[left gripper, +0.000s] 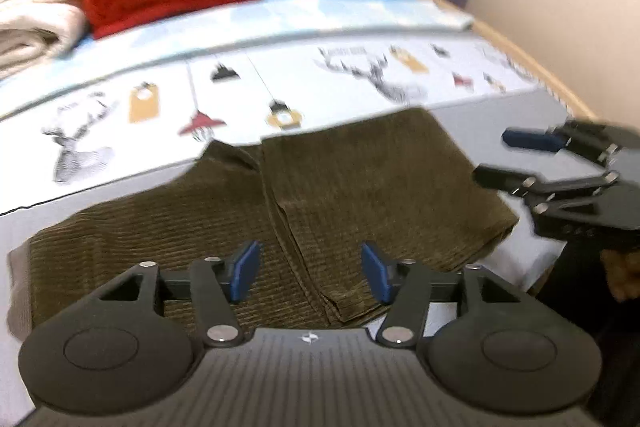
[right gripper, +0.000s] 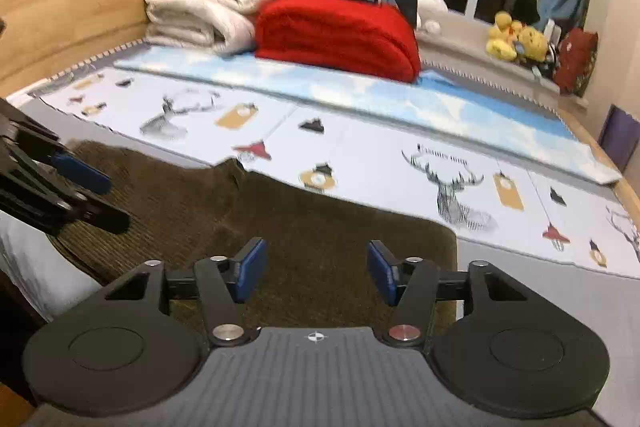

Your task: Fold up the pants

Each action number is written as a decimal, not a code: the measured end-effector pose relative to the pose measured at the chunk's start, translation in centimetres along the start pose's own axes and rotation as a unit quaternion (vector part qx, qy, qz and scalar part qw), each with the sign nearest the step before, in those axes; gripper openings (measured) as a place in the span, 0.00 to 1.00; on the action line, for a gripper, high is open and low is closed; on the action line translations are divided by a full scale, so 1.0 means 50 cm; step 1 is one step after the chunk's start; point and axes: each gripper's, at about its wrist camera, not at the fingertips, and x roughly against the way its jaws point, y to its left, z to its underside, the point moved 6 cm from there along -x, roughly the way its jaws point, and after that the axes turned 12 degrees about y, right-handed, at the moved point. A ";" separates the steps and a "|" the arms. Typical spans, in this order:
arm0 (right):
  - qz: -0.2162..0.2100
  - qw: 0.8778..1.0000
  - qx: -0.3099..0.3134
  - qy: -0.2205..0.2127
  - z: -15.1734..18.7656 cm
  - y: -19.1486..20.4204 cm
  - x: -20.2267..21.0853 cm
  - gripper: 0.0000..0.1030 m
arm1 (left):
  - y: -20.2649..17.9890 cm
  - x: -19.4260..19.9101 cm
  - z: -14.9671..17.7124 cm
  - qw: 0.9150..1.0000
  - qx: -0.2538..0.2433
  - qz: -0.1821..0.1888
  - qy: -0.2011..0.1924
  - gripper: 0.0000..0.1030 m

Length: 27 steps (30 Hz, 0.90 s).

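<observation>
Olive-brown corduroy pants (left gripper: 360, 179) lie folded flat on the bed, one layer overlapping another along a seam down the middle. My left gripper (left gripper: 310, 275) hovers above them with its blue pads apart and nothing between them. In the left wrist view my right gripper (left gripper: 496, 157) comes in from the right edge, over the pants' right side. In the right wrist view the pants (right gripper: 280, 227) fill the lower middle, and my right gripper (right gripper: 318, 273) stands open above them, gripping no cloth. The left gripper (right gripper: 104, 199) shows at the left edge, open.
The bed carries a pale mat (right gripper: 400, 155) printed with deer and lanterns. A folded red blanket (right gripper: 336, 35) and stacked cream bedding (right gripper: 200, 7) sit at the far side. Yellow plush toys (right gripper: 516, 41) rest on the window ledge. A wooden headboard (right gripper: 68, 7) curves at left.
</observation>
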 end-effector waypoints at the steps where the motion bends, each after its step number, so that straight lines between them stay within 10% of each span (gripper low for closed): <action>1: -0.002 1.000 -0.006 -0.006 0.008 -0.001 -0.001 0.59 | -0.001 0.016 0.006 1.000 0.008 -0.004 -0.012 0.63; 6: -0.015 0.997 -0.077 0.021 0.015 0.018 -0.036 0.59 | -0.005 0.066 0.043 0.997 0.041 -0.016 -0.056 0.68; 13: -0.009 0.998 -0.026 0.062 0.020 0.079 -0.113 0.59 | 0.026 0.044 0.084 0.997 0.054 -0.011 -0.059 0.67; 19: -0.006 0.997 -0.024 0.078 0.011 0.095 -0.153 0.59 | 0.068 -0.005 0.100 0.987 0.110 0.070 -0.091 0.24; 27: 0.004 0.976 -0.044 0.211 0.076 0.090 -0.263 0.60 | 0.057 -0.068 0.104 0.991 0.066 0.089 -0.081 0.18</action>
